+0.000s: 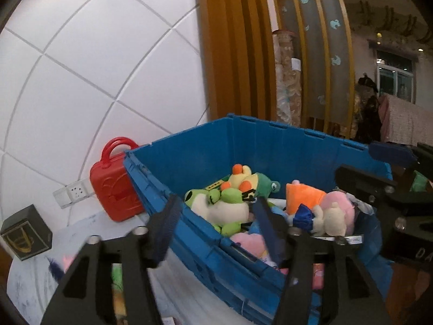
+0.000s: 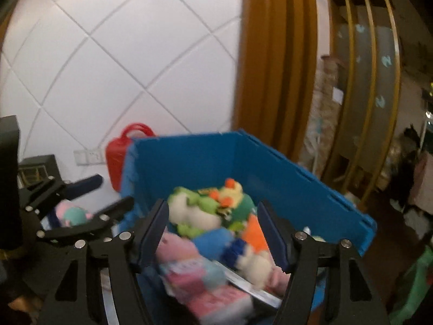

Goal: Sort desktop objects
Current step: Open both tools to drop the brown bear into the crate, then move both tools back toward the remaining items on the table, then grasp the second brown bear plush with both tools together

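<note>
Blue crate on a pale worktop, seen from both wrist cameras, with its near corner just ahead of the grippers. Inside the crate lies a heap of soft toys: a green-and-white plush at the left, a yellow plush with orange tips behind it, an orange toy and a pink-and-cream plush at the right, and further pink toys at the near wall. Left gripper: jaws spread, nothing between the pads, one finger outside the crate's left wall and the other over its contents. Right gripper: jaws likewise spread and holding nothing, framing the toy heap from above the near rim; this view is motion-blurred. In the right wrist view the left gripper appears at the left edge, with a pink-and-teal toy on the worktop beyond its fingers. Behind the crate, a red case with two handles stands against the white tiled wall, touching the crate's left wall. Farther left sits a dark box. Brown slatted panels rise behind the crate.
</note>
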A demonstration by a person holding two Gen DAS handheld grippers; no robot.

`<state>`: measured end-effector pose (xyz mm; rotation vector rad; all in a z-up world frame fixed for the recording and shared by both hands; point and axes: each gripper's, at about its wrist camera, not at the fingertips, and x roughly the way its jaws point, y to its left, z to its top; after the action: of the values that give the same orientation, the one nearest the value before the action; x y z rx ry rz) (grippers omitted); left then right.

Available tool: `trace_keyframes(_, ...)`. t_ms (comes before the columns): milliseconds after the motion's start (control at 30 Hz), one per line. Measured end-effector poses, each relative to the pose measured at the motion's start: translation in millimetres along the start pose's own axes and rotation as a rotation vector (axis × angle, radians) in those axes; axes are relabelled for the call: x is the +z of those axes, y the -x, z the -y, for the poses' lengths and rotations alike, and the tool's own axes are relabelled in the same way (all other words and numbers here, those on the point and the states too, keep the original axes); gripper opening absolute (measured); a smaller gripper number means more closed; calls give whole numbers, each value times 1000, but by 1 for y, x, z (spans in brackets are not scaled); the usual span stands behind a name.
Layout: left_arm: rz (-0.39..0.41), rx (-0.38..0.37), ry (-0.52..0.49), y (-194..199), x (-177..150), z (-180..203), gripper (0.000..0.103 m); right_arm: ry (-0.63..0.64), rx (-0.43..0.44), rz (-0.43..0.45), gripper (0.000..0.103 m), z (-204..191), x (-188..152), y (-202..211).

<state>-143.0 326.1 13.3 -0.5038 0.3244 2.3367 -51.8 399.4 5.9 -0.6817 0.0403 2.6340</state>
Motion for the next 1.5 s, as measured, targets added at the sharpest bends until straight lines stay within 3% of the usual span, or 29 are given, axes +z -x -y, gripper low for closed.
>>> trace_keyframes(67, -2, 41, 12, 11, -9, -12, 78, -5, 18, -21, 76, -1, -10, 5)
trace_keyframes(133, -17, 81, 38, 5, -20, -48, 78, 10, 76, -27, 88, -15, -11, -3)
trace_keyframes(267, -84, 198, 120, 10, -51, -99, 78, 60, 216, -18, 92, -48, -15, -11)
trace_keyframes(300, -103, 224, 143, 14, -59, -115, 78, 116, 203, -36, 94, -59, -14, -17)
trace_keyframes(333, -128, 266, 177, 18, -74, -136, 78, 199, 135, -20, 95, -76, -13, -12)
trace_keyframes(367, -146, 293, 200, 24, -85, -151, 78, 248, 88, 32, 96, -89, -12, -2)
trace_keyframes(400, -167, 319, 222, 27, -98, -167, 78, 254, 99, 63, 100, -97, -11, 5)
trace_keyframes(533, -244, 431, 344, 48, -147, -231, 78, 227, 252, 78, 103, -131, 2, 18)
trace_keyframes(667, -294, 515, 438, 67, -185, -277, 78, 292, 419, 43, 102, -196, -2, 6)
trace_keyframes(900, -396, 565, 626, 55, -243, -329, 78, 360, 599, -132, 103, -290, -29, -68)
trace_keyframes(1167, -474, 562, 839, 4, -305, -344, 78, 489, 759, -309, 103, -374, -80, -157)
trace_keyframes(1267, -502, 558, 913, -18, -331, -353, 78, 521, 796, -344, 103, -401, -97, -186)
trace_keyframes(1333, -491, 519, 964, -27, -344, -358, 84, 552, 820, -351, 103, -417, -107, -199)
trace_keyframes(1400, -495, 522, 973, -32, -349, -360, 93, 574, 826, -344, 102, -430, -113, -210)
trace_keyframes(1500, -495, 506, 967, -37, -355, -362, 93, 572, 826, -349, 103, -445, -119, -232)
